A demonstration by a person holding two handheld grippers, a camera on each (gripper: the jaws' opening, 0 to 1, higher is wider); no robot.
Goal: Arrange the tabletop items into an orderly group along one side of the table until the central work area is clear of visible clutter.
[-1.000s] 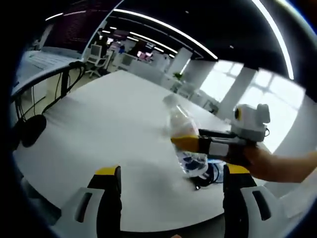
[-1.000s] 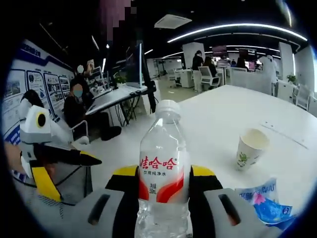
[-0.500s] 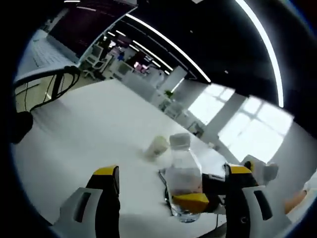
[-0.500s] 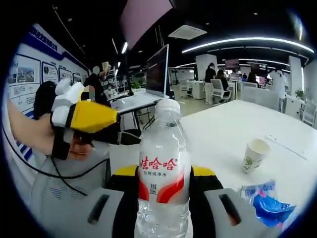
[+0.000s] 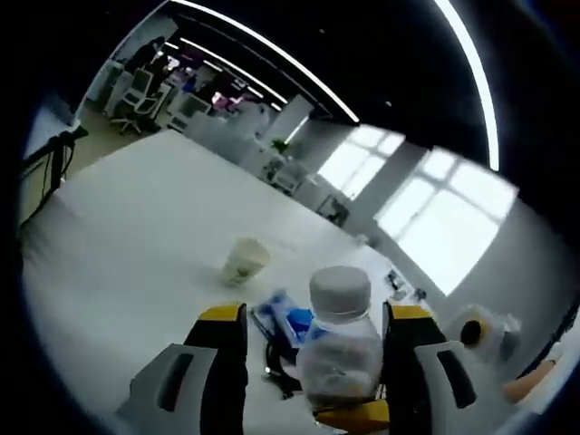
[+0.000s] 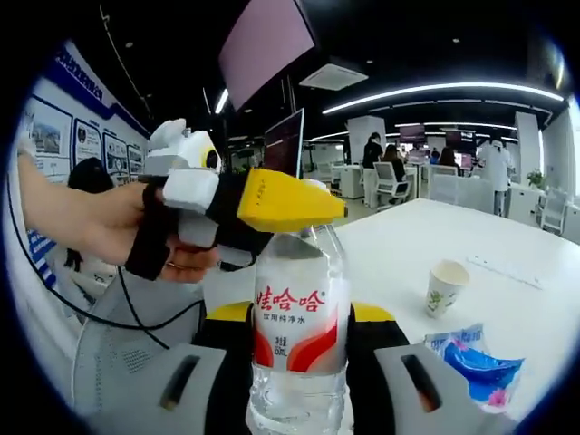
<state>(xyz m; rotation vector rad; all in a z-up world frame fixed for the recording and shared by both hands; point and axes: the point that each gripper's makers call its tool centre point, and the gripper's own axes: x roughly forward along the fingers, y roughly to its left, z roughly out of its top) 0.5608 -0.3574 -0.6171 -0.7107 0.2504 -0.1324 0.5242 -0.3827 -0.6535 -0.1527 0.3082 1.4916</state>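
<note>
Two hand-held grippers meet at one bottle (image 6: 297,335): the right hand-held gripper (image 6: 297,376) pinches its body, while the left hand-held gripper (image 5: 313,340), jaws spread, brackets the cap (image 5: 340,292). Closing off-centre could, I judge, knock the bottle askew or squeeze it loose. On the table (image 5: 136,236) beyond, a paper cup (image 5: 245,261) stands near a blue wrapper (image 5: 288,322), with a dark cable (image 5: 276,372) beside it.

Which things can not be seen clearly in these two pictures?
- Bottle cap: in the right gripper view, the left claw covers it.
- Bottle bottom: cut by the lower edge there.
- Paper cup print: too small.
- Blue packet: partly behind the bottle, left gripper view.
</note>
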